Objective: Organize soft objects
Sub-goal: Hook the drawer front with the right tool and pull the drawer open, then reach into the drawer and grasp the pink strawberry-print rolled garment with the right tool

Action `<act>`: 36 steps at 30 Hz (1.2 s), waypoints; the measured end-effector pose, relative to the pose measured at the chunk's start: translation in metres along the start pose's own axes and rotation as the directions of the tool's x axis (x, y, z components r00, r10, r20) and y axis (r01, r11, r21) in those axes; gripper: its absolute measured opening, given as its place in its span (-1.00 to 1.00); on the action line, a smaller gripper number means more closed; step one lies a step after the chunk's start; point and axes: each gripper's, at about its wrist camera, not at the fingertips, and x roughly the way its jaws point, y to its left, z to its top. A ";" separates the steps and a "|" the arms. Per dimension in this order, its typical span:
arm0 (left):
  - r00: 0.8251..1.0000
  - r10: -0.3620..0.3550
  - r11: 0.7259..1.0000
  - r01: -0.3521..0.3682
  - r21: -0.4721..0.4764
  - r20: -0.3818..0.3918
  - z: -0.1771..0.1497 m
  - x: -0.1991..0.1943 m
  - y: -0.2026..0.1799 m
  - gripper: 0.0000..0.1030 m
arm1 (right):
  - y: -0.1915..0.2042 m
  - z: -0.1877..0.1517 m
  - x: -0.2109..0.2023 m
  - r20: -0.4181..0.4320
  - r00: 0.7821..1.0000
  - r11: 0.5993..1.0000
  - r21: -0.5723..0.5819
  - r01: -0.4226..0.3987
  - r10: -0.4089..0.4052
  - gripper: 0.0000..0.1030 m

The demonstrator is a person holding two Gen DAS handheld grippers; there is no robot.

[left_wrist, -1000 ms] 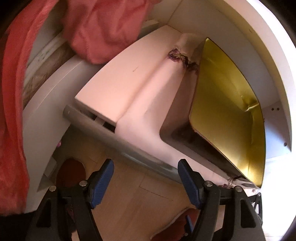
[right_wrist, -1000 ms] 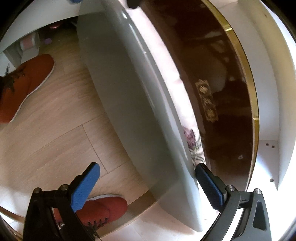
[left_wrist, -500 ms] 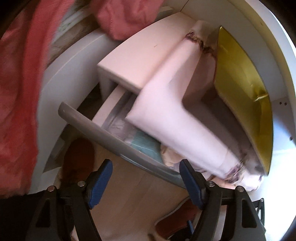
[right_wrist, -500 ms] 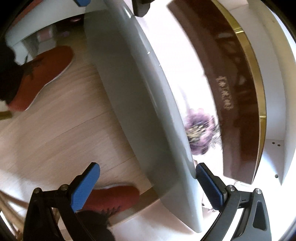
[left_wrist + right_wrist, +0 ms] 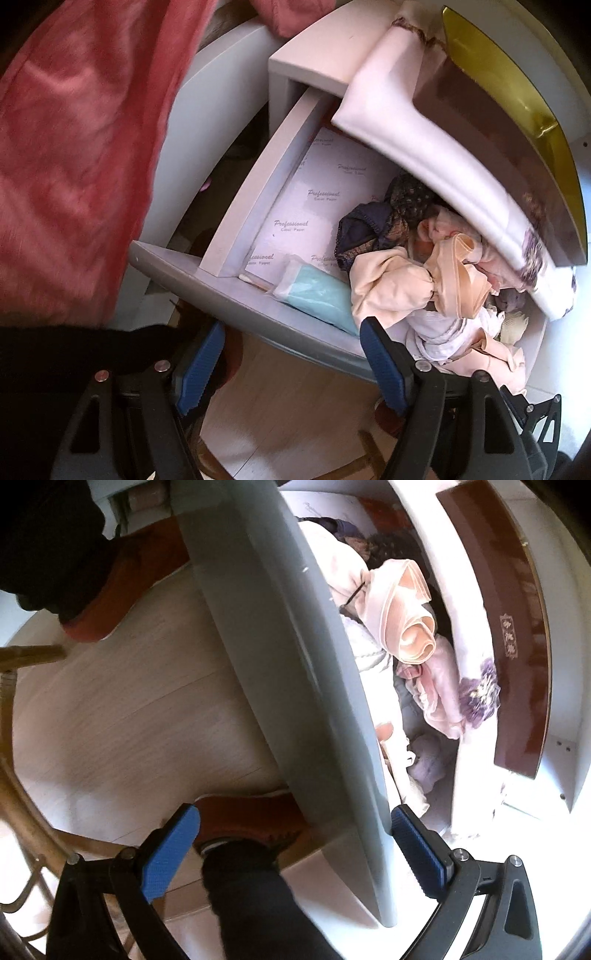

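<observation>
Drawer front (image 5: 295, 672) is sitting between my right gripper (image 5: 295, 845) jaws, spread apart; I am keeping the pull level. Left gripper (image 5: 291, 365) jaws have just been opening, empty.

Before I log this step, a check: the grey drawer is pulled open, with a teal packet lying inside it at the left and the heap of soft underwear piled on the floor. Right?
Not quite. The heap of soft underwear is piled inside the grey drawer, at its right end, not on the floor. The left wrist view shows it. The drawer is open, and the teal packet lies inside at the left.
</observation>
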 end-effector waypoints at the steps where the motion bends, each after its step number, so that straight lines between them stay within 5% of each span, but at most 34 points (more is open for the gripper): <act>1: 1.000 0.004 1.000 -0.004 0.000 -0.003 0.001 -0.001 0.001 0.52 | 0.002 0.000 -0.006 -0.002 1.000 1.000 0.006 -0.010 0.010 1.00; 20: 0.996 0.051 0.999 -0.050 0.015 -0.076 0.059 -0.027 -0.030 0.52 | 0.008 -0.007 -0.041 -0.013 0.990 0.990 0.013 -0.143 0.143 1.00; 36: 0.998 -0.034 0.988 0.026 0.151 0.054 0.100 -0.095 -0.072 0.51 | 0.001 -0.005 -0.054 0.012 0.980 0.977 0.065 -0.201 0.201 1.00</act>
